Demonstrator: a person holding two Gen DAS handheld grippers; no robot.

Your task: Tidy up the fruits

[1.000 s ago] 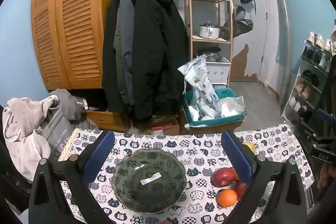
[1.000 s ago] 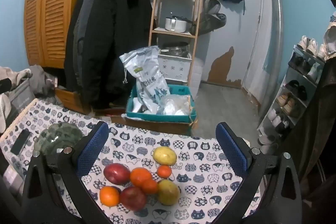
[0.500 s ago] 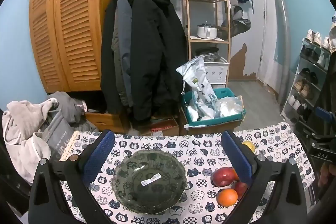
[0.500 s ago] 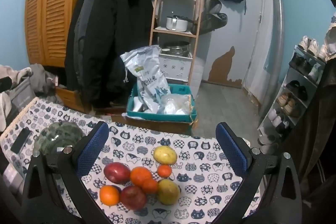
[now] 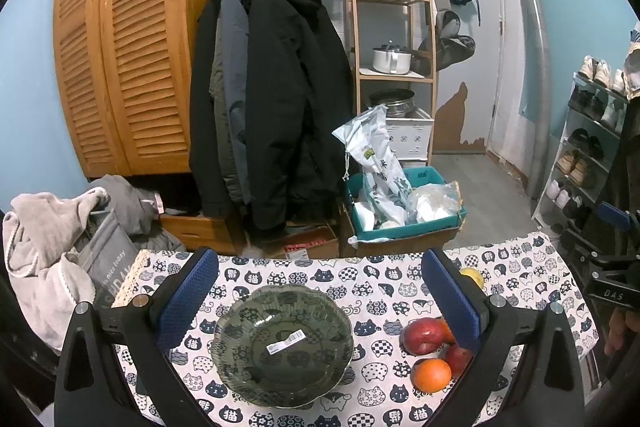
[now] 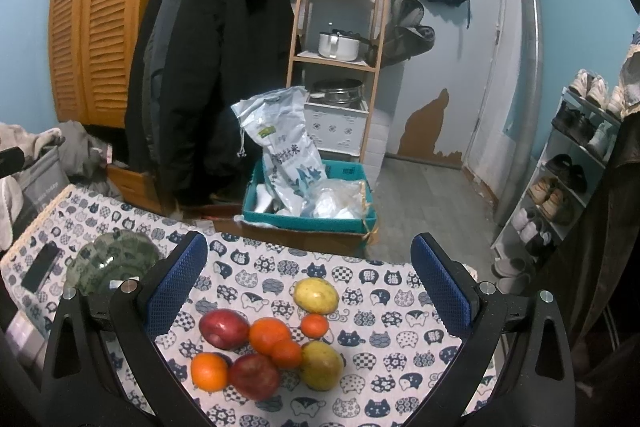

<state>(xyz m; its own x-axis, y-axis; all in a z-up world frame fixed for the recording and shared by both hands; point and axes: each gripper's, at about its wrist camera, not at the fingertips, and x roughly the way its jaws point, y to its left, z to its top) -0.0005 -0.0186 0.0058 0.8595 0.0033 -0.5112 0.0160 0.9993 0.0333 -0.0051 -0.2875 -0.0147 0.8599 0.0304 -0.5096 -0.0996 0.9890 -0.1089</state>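
Note:
A dark green glass bowl (image 5: 283, 343) with a white sticker sits empty on the cat-print tablecloth (image 5: 360, 291). My left gripper (image 5: 316, 301) is open above it, empty. In the right wrist view a pile of fruit lies on the cloth: two red apples (image 6: 223, 329) (image 6: 253, 375), oranges (image 6: 269, 335) (image 6: 209, 371), a small tangerine (image 6: 315, 325) and two yellow-green fruits (image 6: 316, 295) (image 6: 321, 365). My right gripper (image 6: 308, 285) is open above the pile, empty. The bowl also shows in the right wrist view (image 6: 112, 261), left of the fruit.
A black phone (image 6: 40, 271) lies left of the bowl. Beyond the table's far edge stand a teal box with bags (image 6: 308, 195), hanging coats (image 5: 272, 99), a wooden shelf (image 6: 340, 27) and a shoe rack (image 6: 568, 179). A laundry pile (image 5: 52, 247) sits left.
Both grippers have risen and drawn back slightly, so the bowl and fruit sit a little lower and smaller in view. Both stay open and empty.

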